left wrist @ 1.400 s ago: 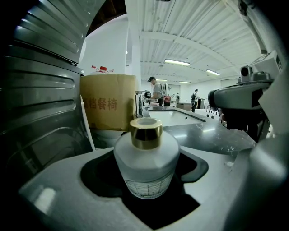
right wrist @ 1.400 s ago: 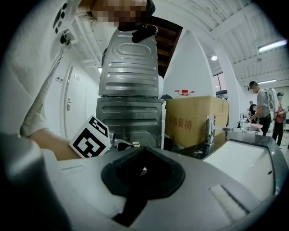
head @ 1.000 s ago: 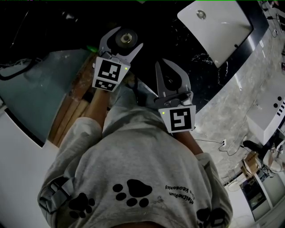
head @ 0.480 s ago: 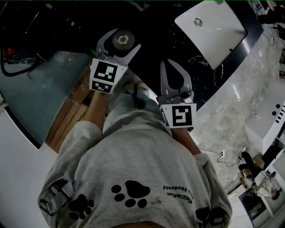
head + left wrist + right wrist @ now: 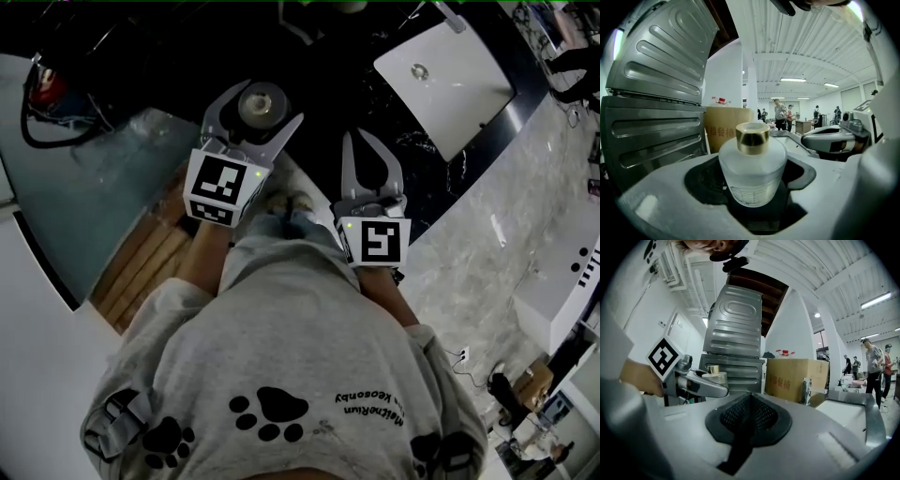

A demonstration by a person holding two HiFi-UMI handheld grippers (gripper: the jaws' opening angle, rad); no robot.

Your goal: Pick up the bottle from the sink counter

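In the head view the left gripper [image 5: 263, 103] clamps the bottle [image 5: 262, 99], seen from above as a round gold cap, over the black counter [image 5: 375, 89] and well apart from the white rectangular basin [image 5: 459, 80] toward its right end. The right gripper [image 5: 356, 141] is just beside it with its jaws pressed together. Below them are the person's grey shirt [image 5: 281, 356], printed with black paw marks and an upside-down line of lettering too small to read, wooden slats [image 5: 141, 272] at the left and a marbled floor [image 5: 487, 234] at the right. In the left gripper view the jaws grip a squat frosted glass bottle [image 5: 752, 173] with a shiny gold cap. Ribbed sheet metal [image 5: 656, 84] stands to the left, and behind is a cardboard box [image 5: 724, 126] with red Chinese characters. In the right gripper view the ridged black pads [image 5: 749, 413] meet with nothing between them; the left gripper [image 5: 701, 385] holds the bottle [image 5: 715, 377] in front of the ribbed metal [image 5: 736, 329], and the box [image 5: 794, 376] stands right of it.
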